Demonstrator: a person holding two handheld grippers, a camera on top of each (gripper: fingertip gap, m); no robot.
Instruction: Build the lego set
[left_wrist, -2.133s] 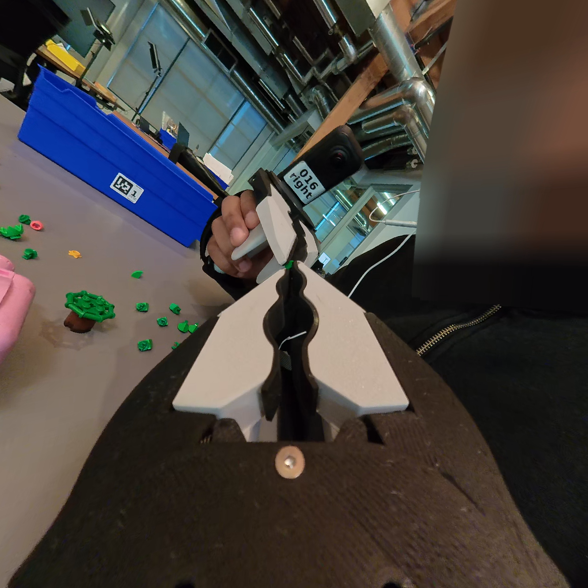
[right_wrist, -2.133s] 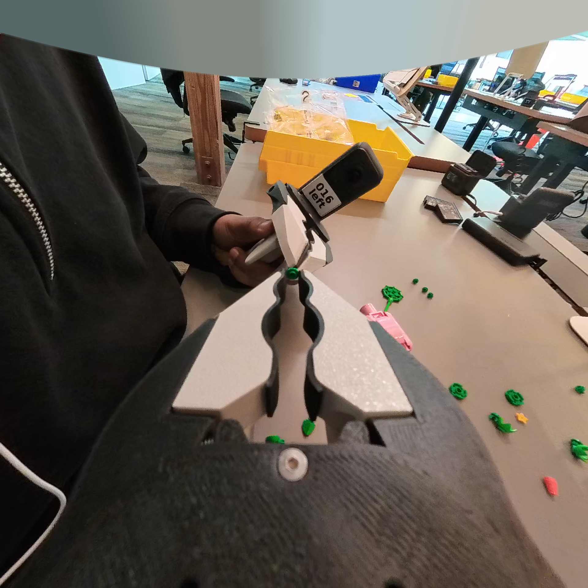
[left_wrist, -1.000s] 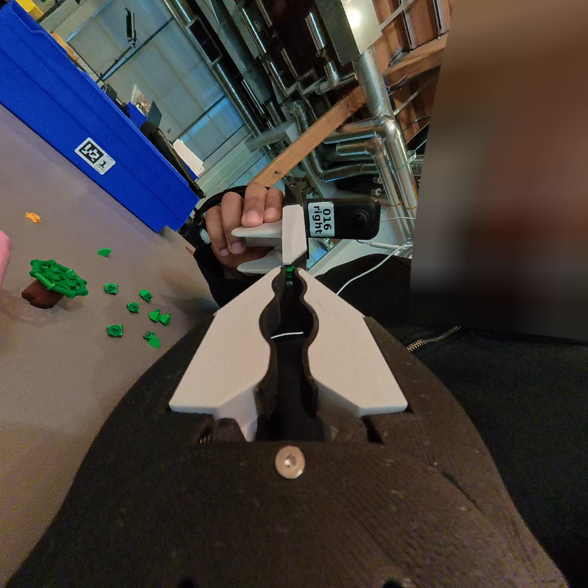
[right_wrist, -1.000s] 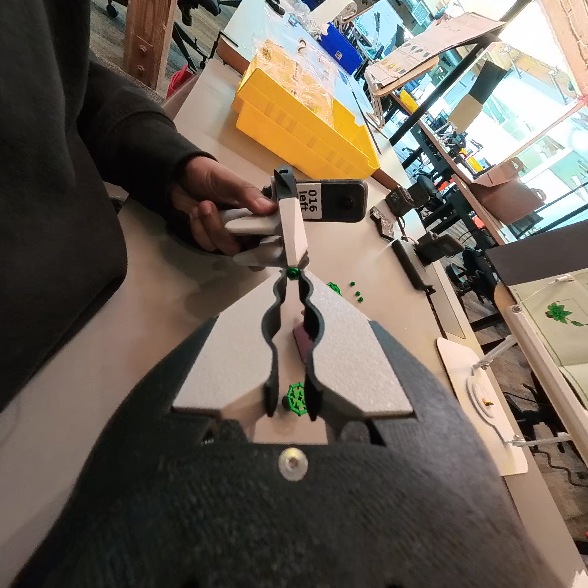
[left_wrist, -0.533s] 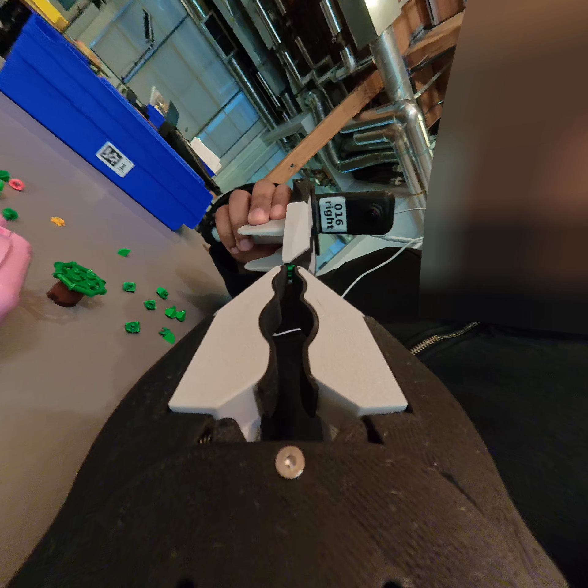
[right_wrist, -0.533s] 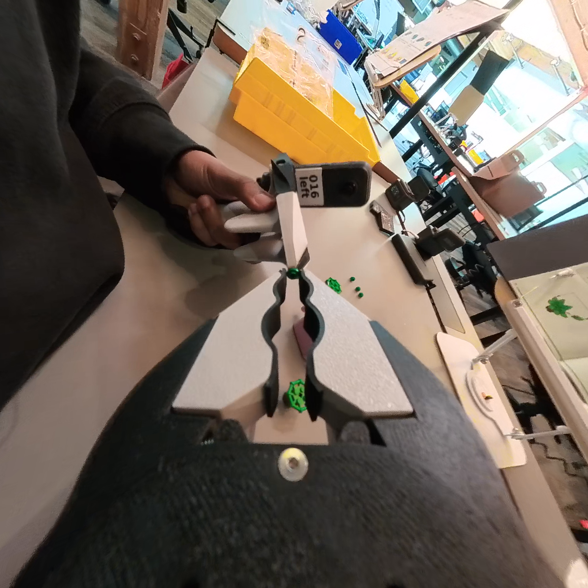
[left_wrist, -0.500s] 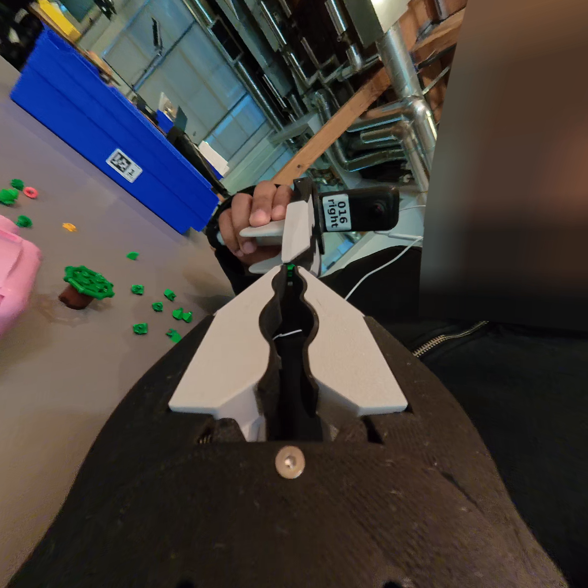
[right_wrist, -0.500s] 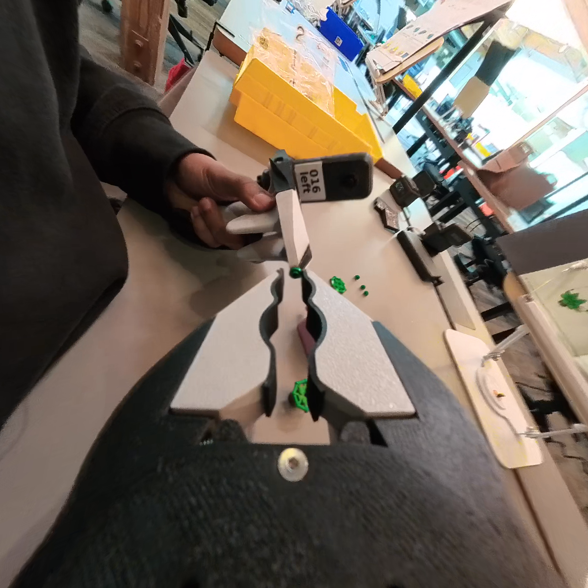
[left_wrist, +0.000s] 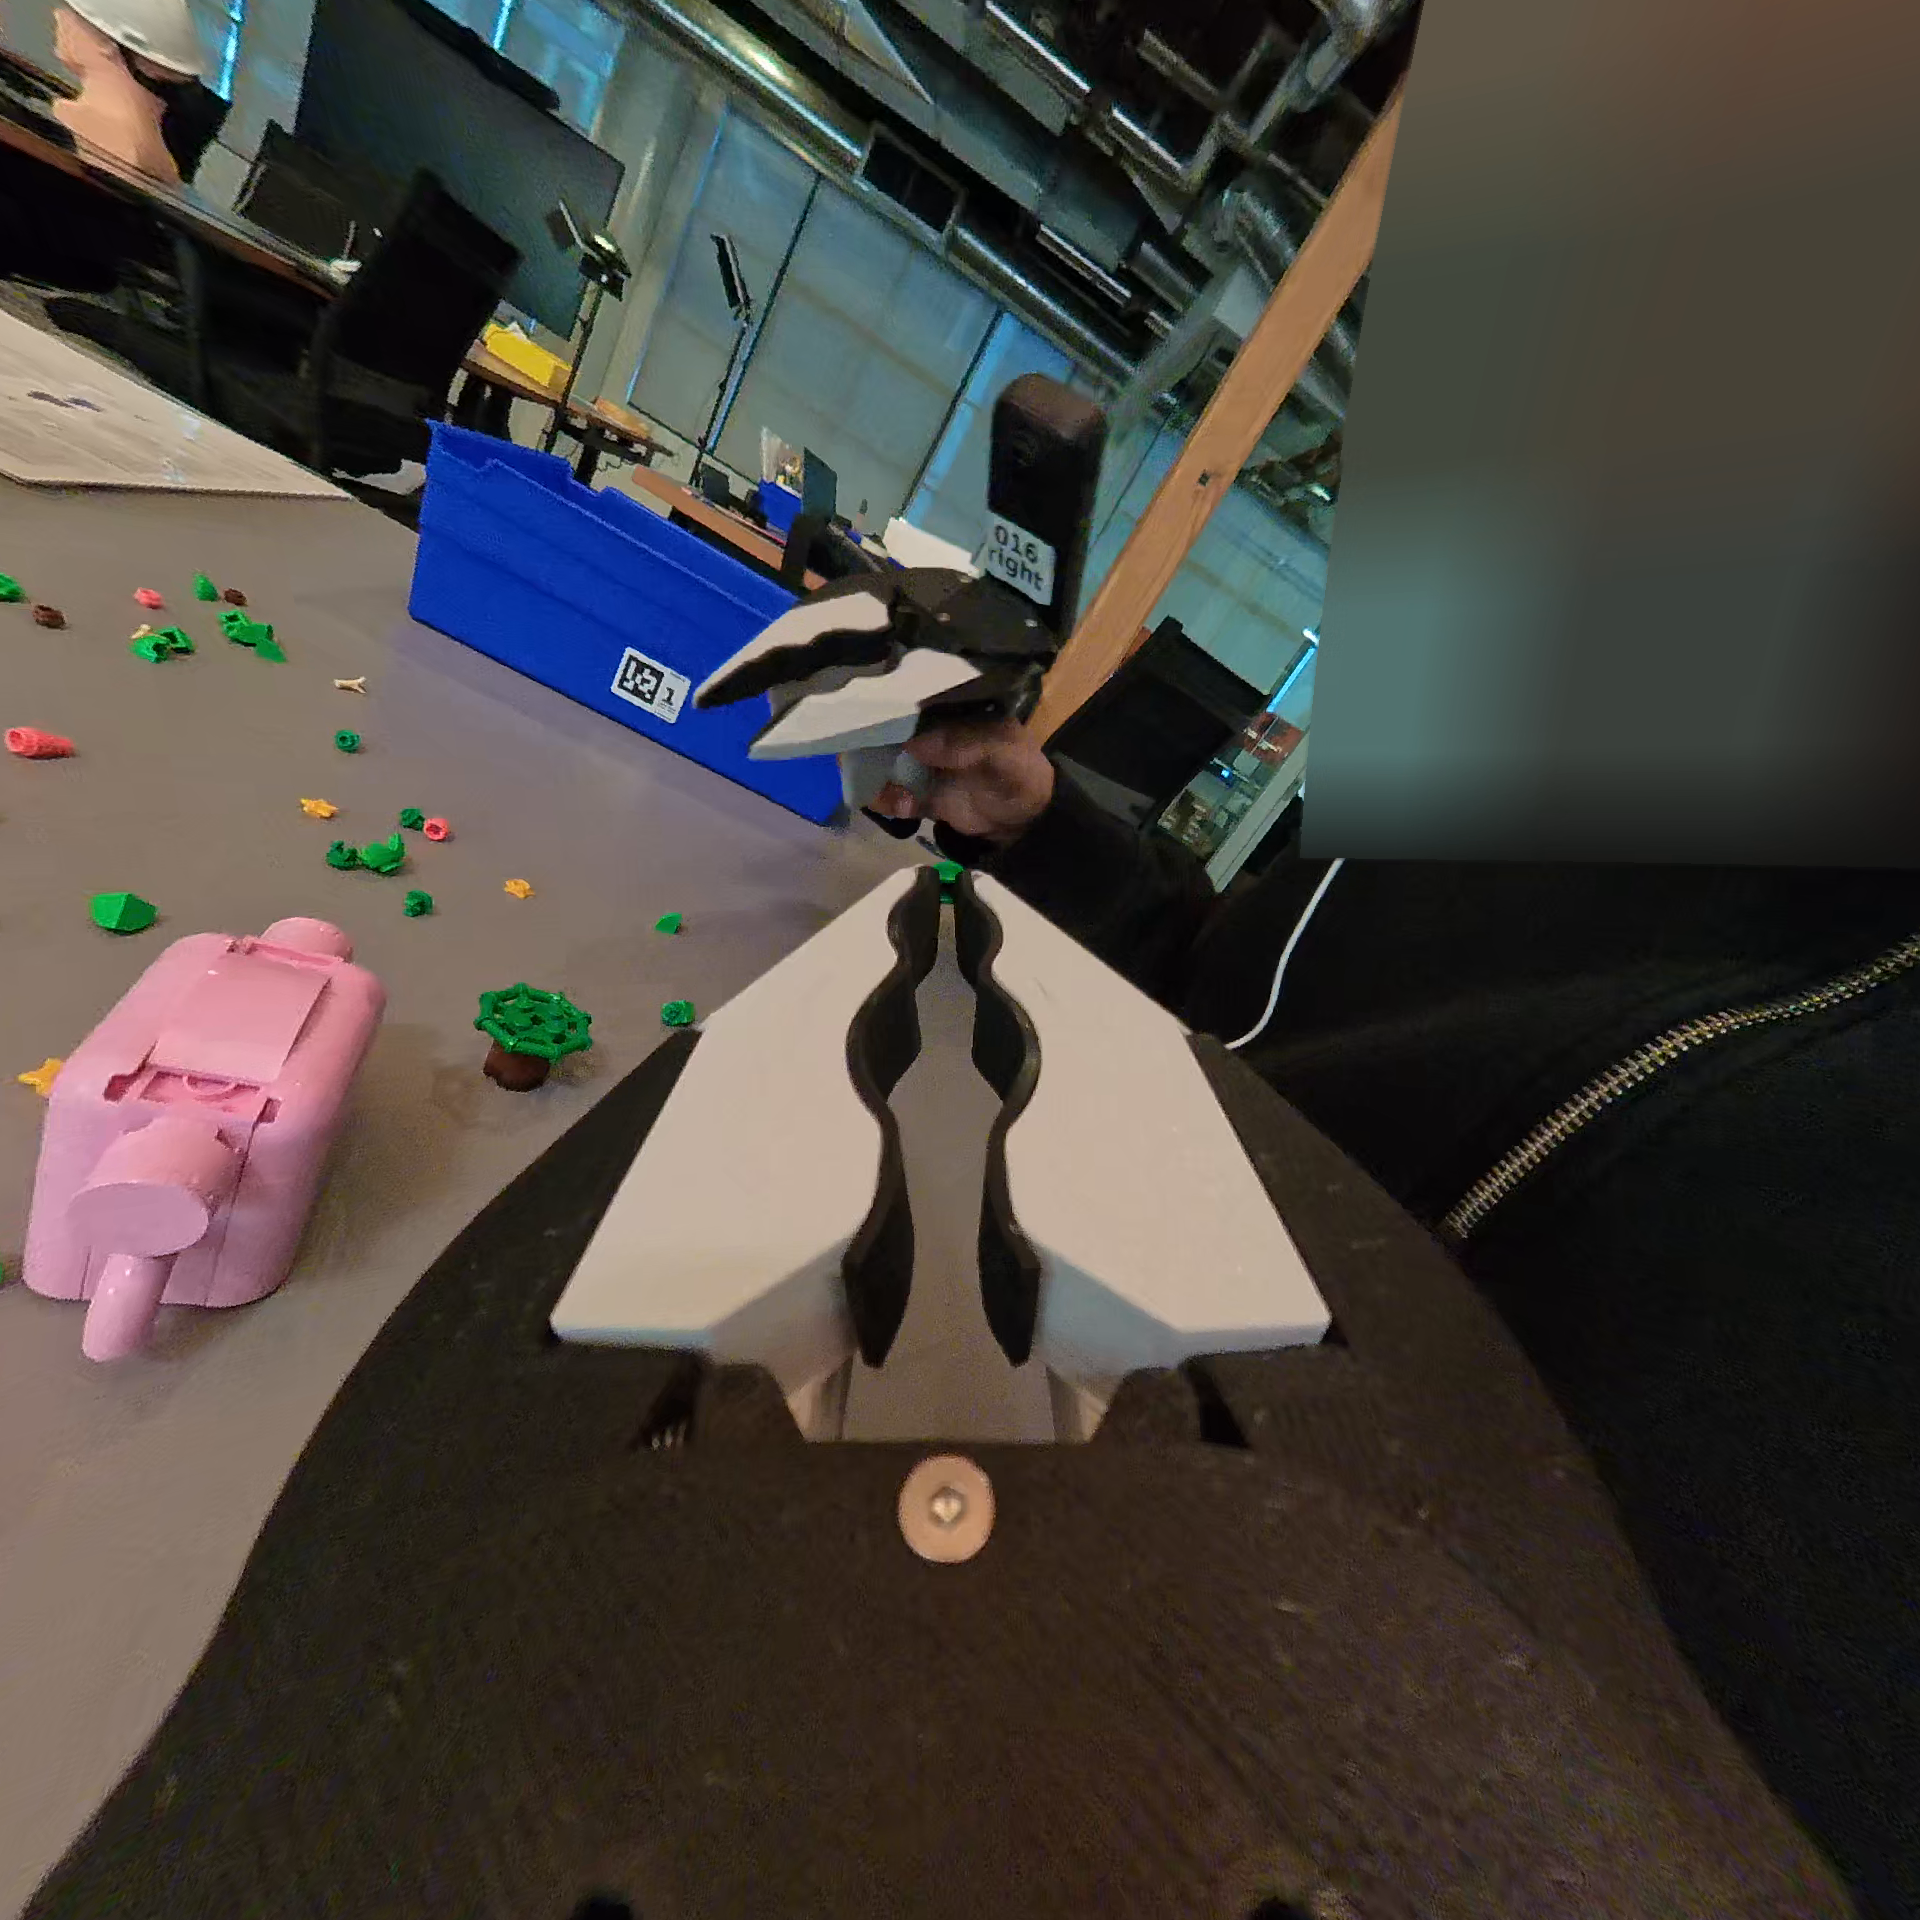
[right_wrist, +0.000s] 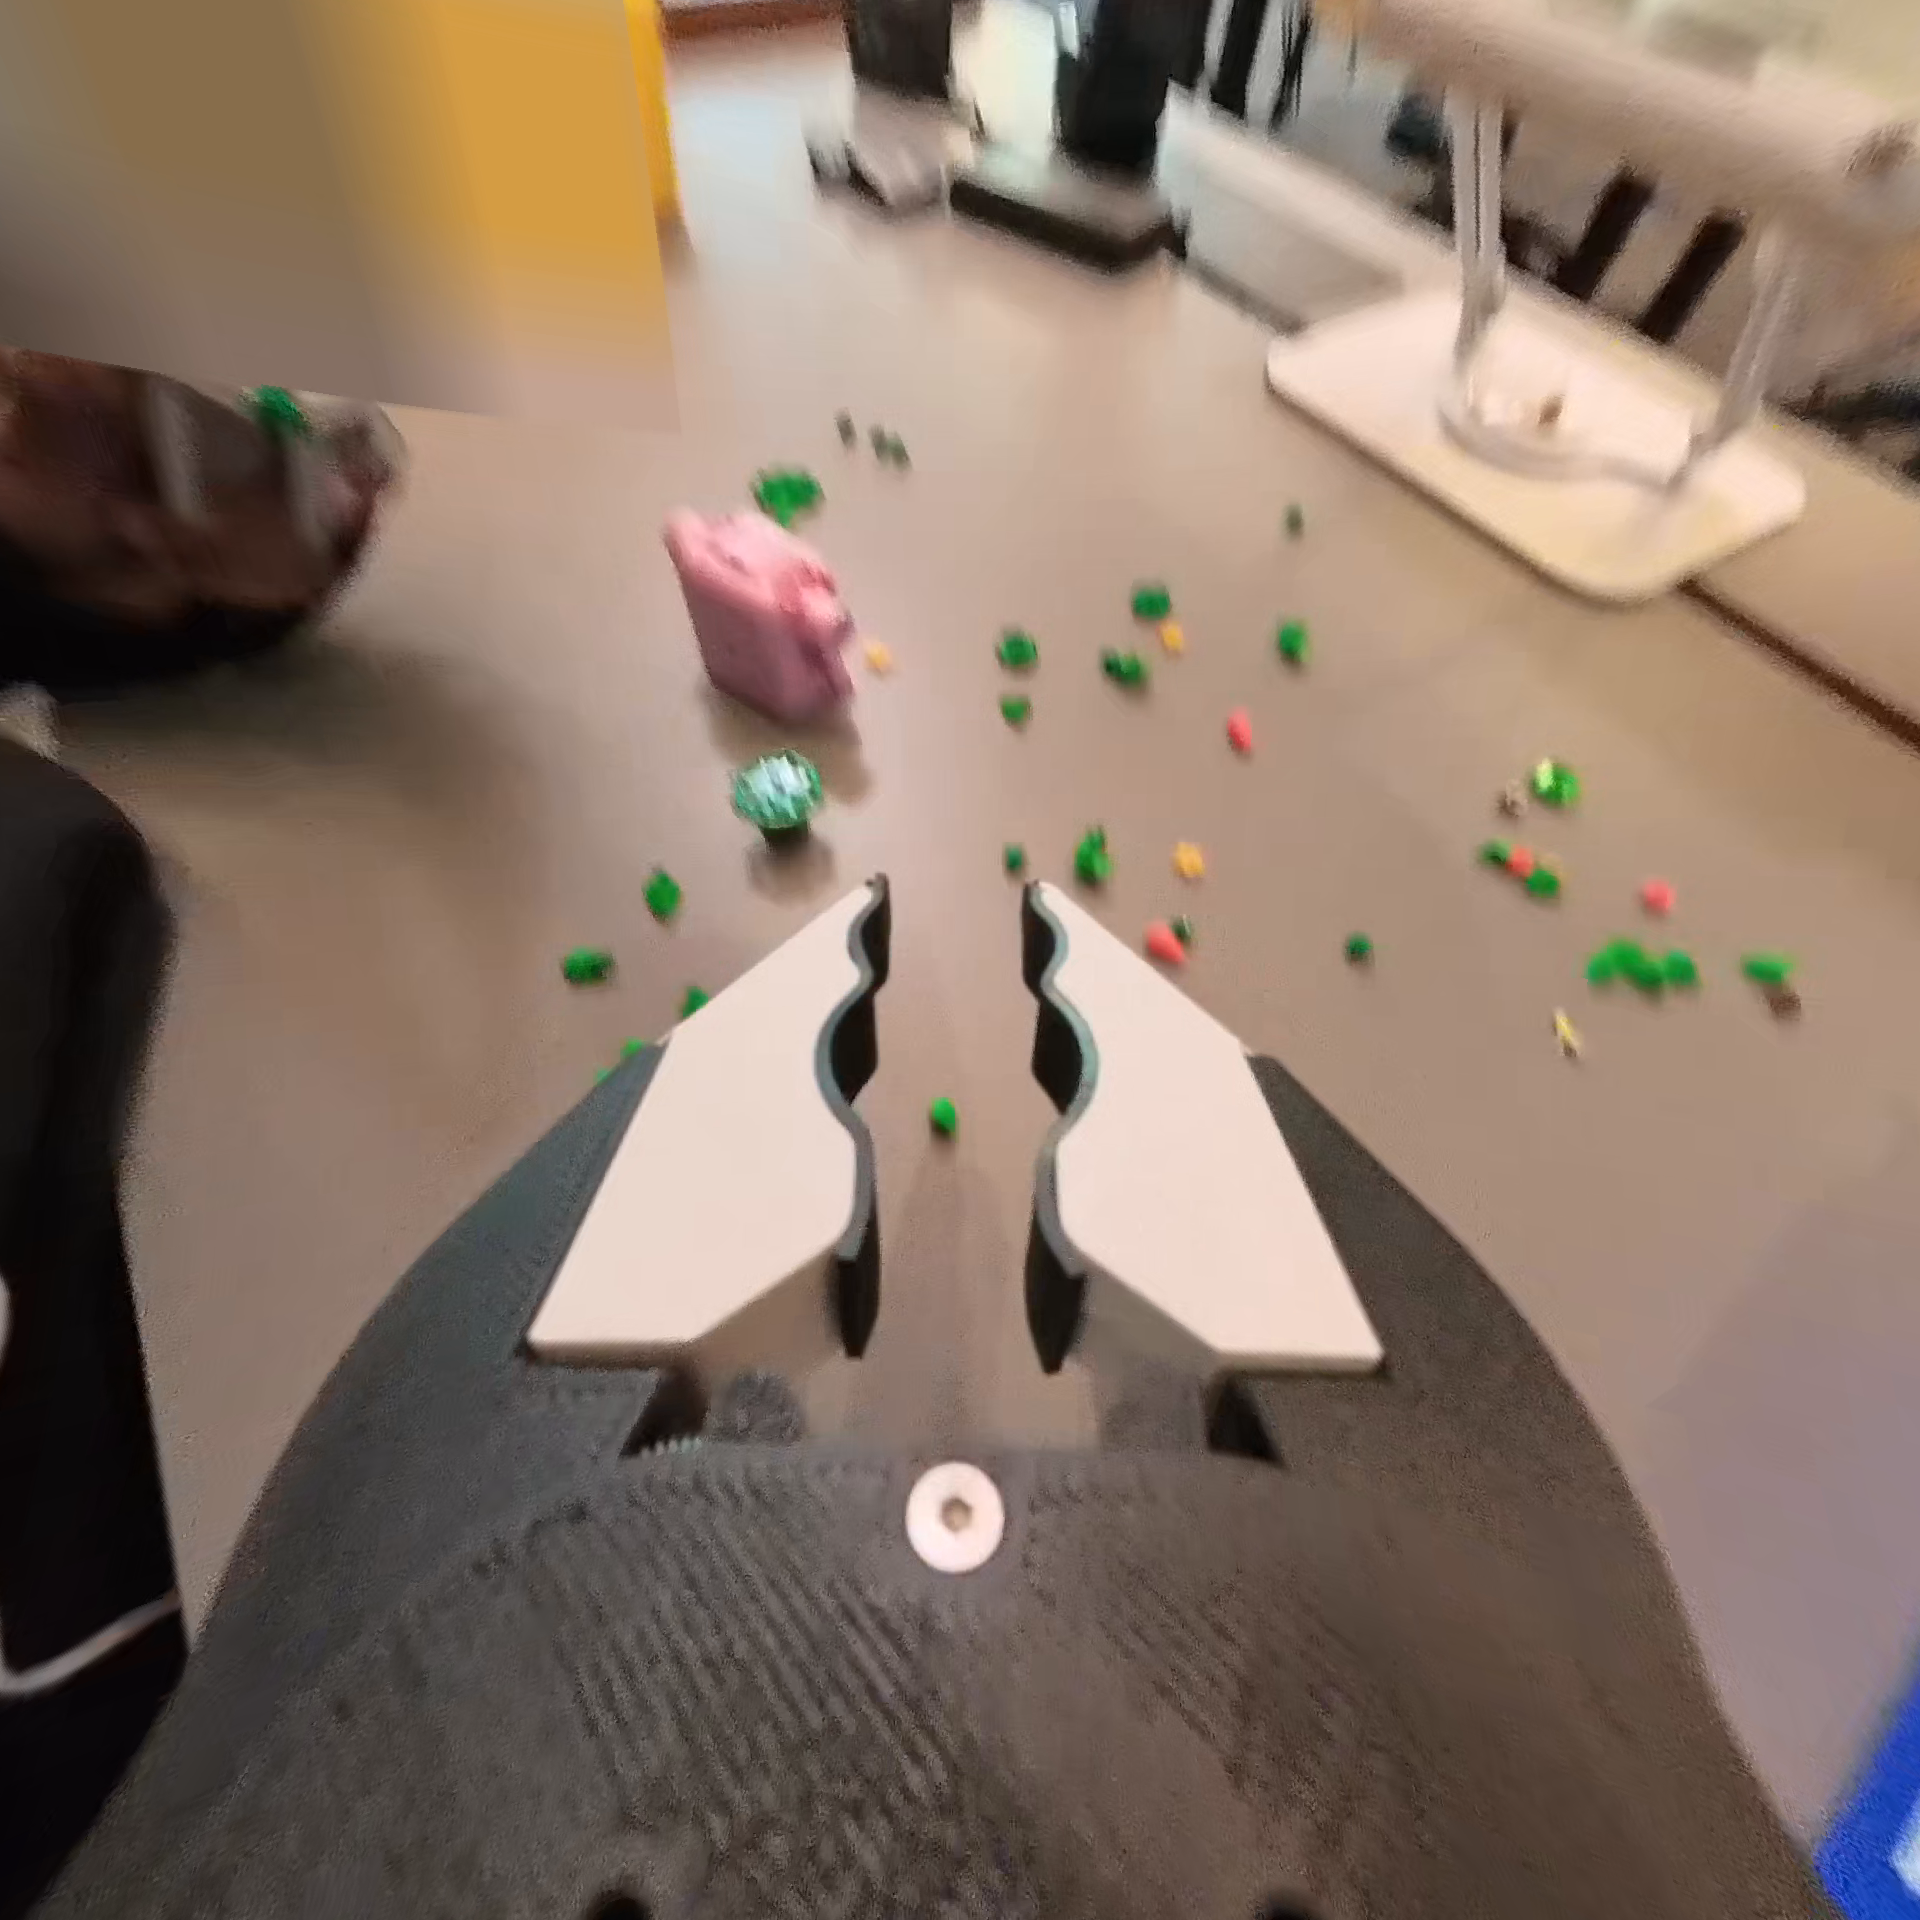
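My left gripper (left_wrist: 943, 881) is shut on a small green lego piece (left_wrist: 948, 871) at its fingertips, held above the table's near edge. My right gripper (right_wrist: 956, 891) is open and empty, pointing down over the grey table (right_wrist: 1039, 343); it also shows in the left wrist view (left_wrist: 727, 722), up in the air in front of the blue bin. A pink lego build (left_wrist: 197, 1122) lies on its side, also in the blurred right wrist view (right_wrist: 764, 613). Beside it stands a green leafy piece on a brown base (left_wrist: 532, 1029), also in the right wrist view (right_wrist: 777, 792). A small green piece (right_wrist: 942, 1114) lies on the table under my right fingers.
Several loose green, red and yellow pieces (right_wrist: 1164, 665) are scattered over the table. A blue bin (left_wrist: 582, 592) stands at the back in the left wrist view. A white stand base (right_wrist: 1538, 457) is at the far right. The person's dark jacket (left_wrist: 1610, 1143) is close by. About 15 cm separates my left fingertips from my right.
My right gripper has opened, left the green piece and swung away over the table. My left gripper still holds the green piece and has tilted toward the table.
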